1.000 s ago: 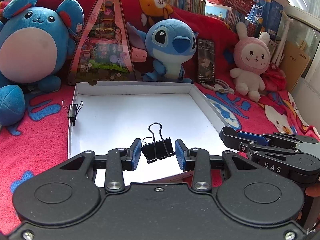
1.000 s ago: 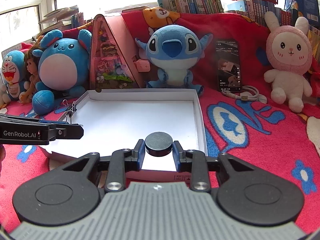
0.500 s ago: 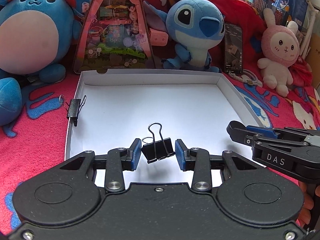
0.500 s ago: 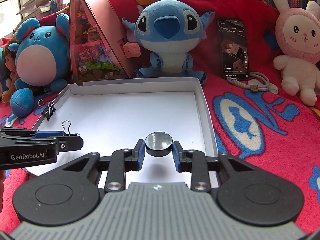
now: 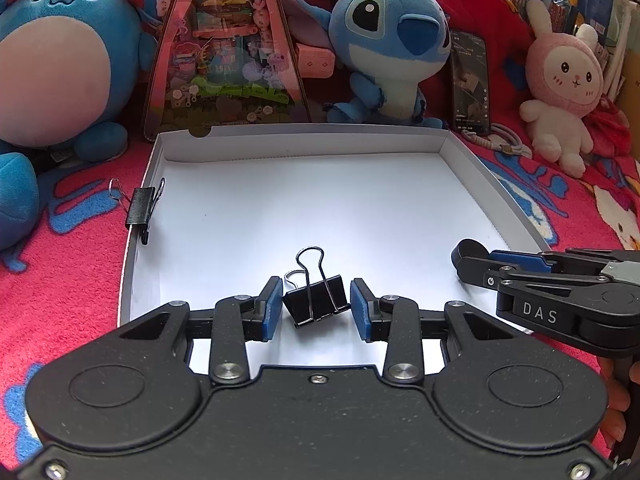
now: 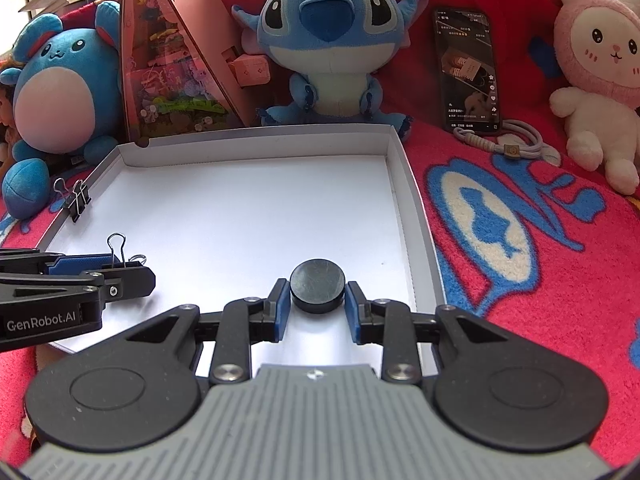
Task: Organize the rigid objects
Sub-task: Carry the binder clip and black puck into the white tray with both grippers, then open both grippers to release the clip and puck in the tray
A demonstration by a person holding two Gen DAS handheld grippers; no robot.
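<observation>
**Both tools loaded over the white tray**

The left tool [image 5: 315,306] pinches a black binder clip [image 5: 314,300] between its blue pads [image 5: 272,308]. The clip sits tilted, wire handles upward, over the near edge of the white tray [image 5: 460,148].

The right tool [image 6: 317,298] pinches a dark round disc [image 6: 317,285] between its blue pads [image 6: 282,308]. The disc lies flat, over the near right corner of the tray [image 6: 400,168]. In the left wrist view the right tool [image 5: 466,258] enters from the right side, its tips above the tray's right edge.

A second binder clip [image 5: 141,208] is clamped onto the tray's left wall, near the far left corner.

The tray rests on a red patterned blanket [image 6: 540,260]. Behind the tray's far edge stand a round blue plush [image 5: 60,60], a pink triangular toy box [image 5: 224,60], a blue Stitch plush [image 6: 326,40], an upright phone [image 6: 466,72] and a pink rabbit plush [image 6: 596,80].
</observation>
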